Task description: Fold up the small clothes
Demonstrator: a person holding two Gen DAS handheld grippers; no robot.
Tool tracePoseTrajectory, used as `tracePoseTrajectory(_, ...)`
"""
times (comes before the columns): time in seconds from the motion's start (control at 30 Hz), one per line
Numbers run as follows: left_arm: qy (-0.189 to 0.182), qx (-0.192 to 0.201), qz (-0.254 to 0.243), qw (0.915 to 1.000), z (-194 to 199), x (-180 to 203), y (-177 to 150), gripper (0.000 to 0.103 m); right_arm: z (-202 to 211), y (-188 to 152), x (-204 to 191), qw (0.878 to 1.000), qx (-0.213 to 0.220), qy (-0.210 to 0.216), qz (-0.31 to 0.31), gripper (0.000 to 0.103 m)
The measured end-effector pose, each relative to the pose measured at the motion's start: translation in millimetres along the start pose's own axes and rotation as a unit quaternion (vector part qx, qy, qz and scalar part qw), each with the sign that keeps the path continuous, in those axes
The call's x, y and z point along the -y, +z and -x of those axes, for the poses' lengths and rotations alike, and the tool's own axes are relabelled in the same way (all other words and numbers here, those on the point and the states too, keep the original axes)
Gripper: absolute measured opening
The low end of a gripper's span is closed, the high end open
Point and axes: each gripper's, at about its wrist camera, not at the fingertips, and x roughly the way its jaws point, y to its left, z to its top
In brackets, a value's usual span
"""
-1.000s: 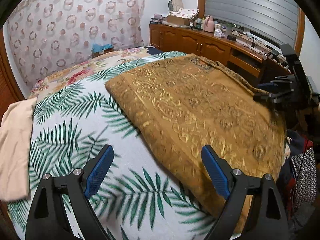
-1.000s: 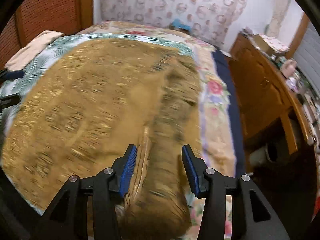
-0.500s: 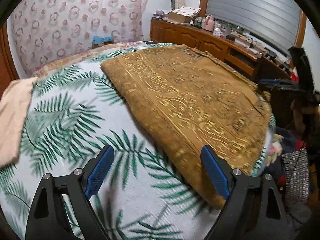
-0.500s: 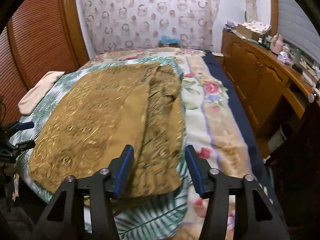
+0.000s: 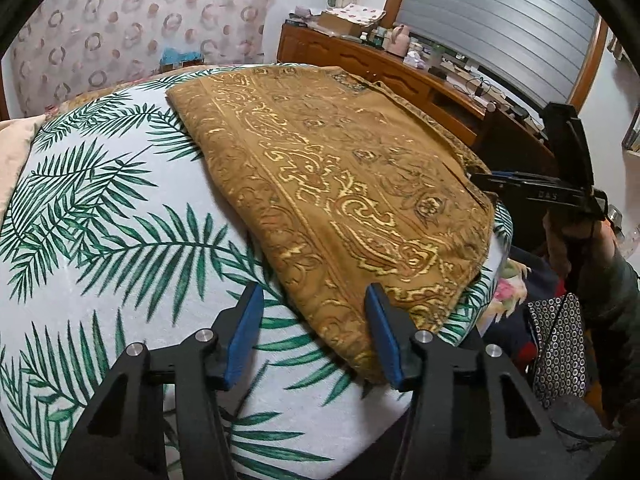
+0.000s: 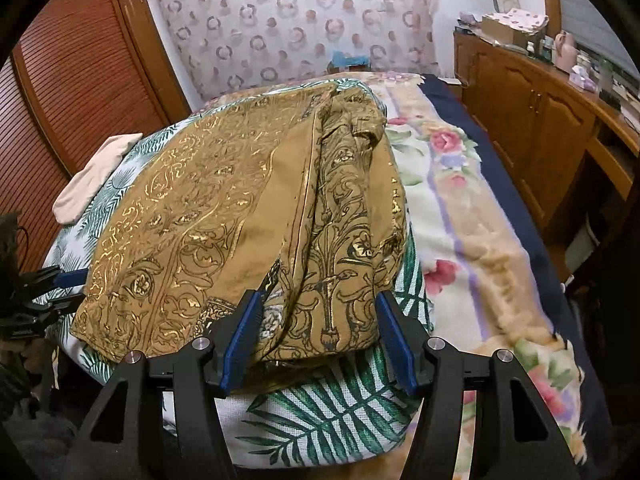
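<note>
A gold-brown patterned garment [image 5: 340, 184] lies partly folded on a white palm-leaf sheet [image 5: 120, 240] on the bed. My left gripper [image 5: 314, 336] hovers over the garment's near corner, which lies between the jaws close to the right pad. The jaws are closing and the pads do not press the cloth. In the right wrist view the garment [image 6: 224, 208] has one side folded over into a thick strip. That strip's near end sits between the pads of my right gripper [image 6: 320, 340], which stands open. Each gripper appears in the other's view: right gripper [image 5: 496, 184], left gripper [image 6: 60, 292].
A cream cloth [image 6: 96, 176] lies at the sheet's far left edge. A floral blanket [image 6: 480, 220] covers the bed's right side. A wooden dresser [image 6: 540, 108] with clutter lines the wall, and a louvred wooden door [image 6: 60, 80] stands left. A dotted bag [image 5: 556, 340] hangs beside the bed.
The left jaws have narrowed and come in over the garment's near corner. The right gripper has drawn back to the folded strip's near end, with its jaws a little wider.
</note>
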Motion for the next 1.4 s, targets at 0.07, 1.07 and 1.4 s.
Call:
tracePoseTrajectory(0.07,-0.007,-0.001,-0.003,1.0,0,5,-1,0.054,3,1,0,1.0,0.002,0.001,-0.002,0.061)
tracePoseTrajectory(1.07,-0.038,0.15,0.018,0.9878,50,-25,128,0.004,50,85,-31,0.988,0.127,0.068,0.044,0.01)
tracePoseTrajectory(1.4,0.017,0.134,0.06,0.989,-4,-93,184,0.004,-36,167,-47,0.993,0.099,0.045,0.055,0.01)
